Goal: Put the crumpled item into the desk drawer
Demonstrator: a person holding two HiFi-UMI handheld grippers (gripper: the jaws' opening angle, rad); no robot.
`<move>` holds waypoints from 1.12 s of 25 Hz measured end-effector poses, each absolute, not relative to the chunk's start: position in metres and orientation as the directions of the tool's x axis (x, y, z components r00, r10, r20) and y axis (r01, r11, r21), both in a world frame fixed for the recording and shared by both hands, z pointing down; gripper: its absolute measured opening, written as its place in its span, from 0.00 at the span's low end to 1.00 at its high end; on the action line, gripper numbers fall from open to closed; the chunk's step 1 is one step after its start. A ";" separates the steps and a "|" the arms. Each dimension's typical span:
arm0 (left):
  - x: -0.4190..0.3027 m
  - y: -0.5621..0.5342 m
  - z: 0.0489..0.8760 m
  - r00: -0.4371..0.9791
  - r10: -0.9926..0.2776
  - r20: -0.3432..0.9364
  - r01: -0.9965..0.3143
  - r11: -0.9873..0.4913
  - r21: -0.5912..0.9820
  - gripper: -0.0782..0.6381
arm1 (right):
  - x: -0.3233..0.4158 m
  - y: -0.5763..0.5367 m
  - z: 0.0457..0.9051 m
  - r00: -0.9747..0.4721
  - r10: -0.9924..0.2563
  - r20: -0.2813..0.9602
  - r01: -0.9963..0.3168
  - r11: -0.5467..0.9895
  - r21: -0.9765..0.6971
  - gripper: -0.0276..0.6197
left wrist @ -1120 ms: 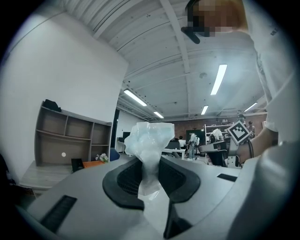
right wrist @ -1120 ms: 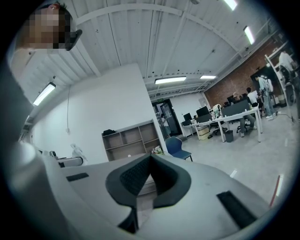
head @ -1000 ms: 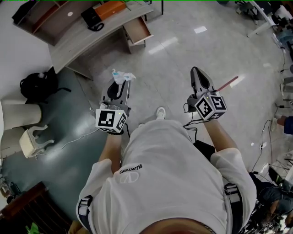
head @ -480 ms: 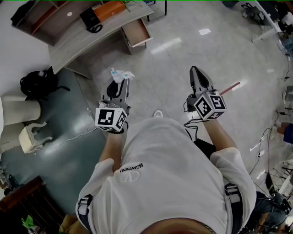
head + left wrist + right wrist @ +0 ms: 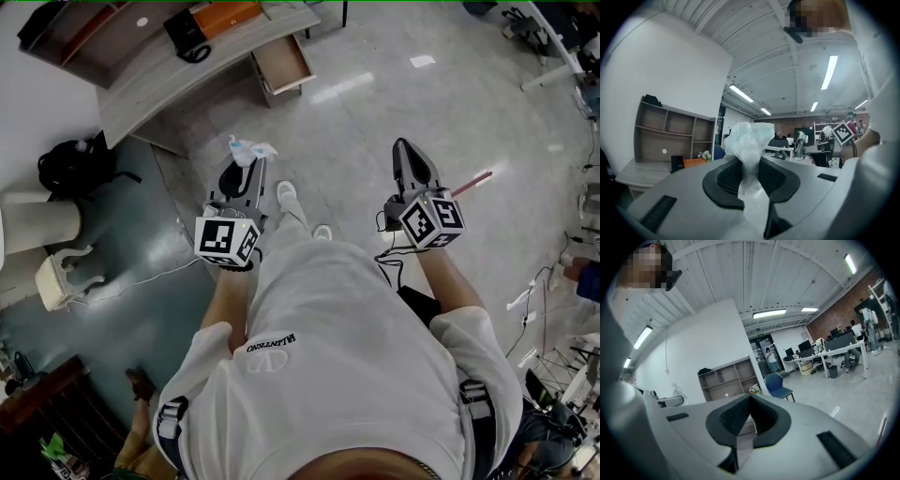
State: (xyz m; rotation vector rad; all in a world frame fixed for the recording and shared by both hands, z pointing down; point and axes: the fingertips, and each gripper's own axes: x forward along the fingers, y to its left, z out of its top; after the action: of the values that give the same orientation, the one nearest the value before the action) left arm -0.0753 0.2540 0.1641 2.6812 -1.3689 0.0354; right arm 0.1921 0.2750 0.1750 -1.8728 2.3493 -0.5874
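Black backpack (image 5: 73, 167), red stick (image 5: 472, 181)

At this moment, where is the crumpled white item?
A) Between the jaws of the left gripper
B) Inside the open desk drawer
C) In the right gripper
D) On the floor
A: in the left gripper view the crumpled item is pinched between the jaws of the left gripper. The right gripper is shut on nothing, and the open drawer is still far ahead.

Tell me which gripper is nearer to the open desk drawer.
Left. In the head view, the left gripper, shut on the crumpled white item, is just below the open desk drawer; the right gripper is farther, toward the lower right.
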 end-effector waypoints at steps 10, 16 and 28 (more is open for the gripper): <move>-0.095 0.174 0.175 0.601 -0.796 0.073 -0.797 -0.588 0.138 0.22 | 0.168 0.201 0.180 -0.237 -0.953 0.188 -0.931 0.168 -0.324 0.04; -0.106 0.106 0.185 0.613 -0.786 0.077 -0.786 -0.599 0.153 0.22 | 0.151 0.134 0.183 -0.235 -0.952 0.198 -0.935 0.166 -0.313 0.04; -0.123 0.006 0.203 0.679 -0.728 0.092 -0.732 -0.660 0.170 0.22 | 0.107 0.032 0.193 -0.225 -0.952 0.208 -0.938 0.153 -0.313 0.04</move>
State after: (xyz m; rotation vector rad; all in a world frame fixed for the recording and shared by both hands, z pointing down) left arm -0.1228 0.0060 0.2026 2.6981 -1.1865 0.0236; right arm 0.1071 0.0316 0.1930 -1.9319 2.3563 -0.5911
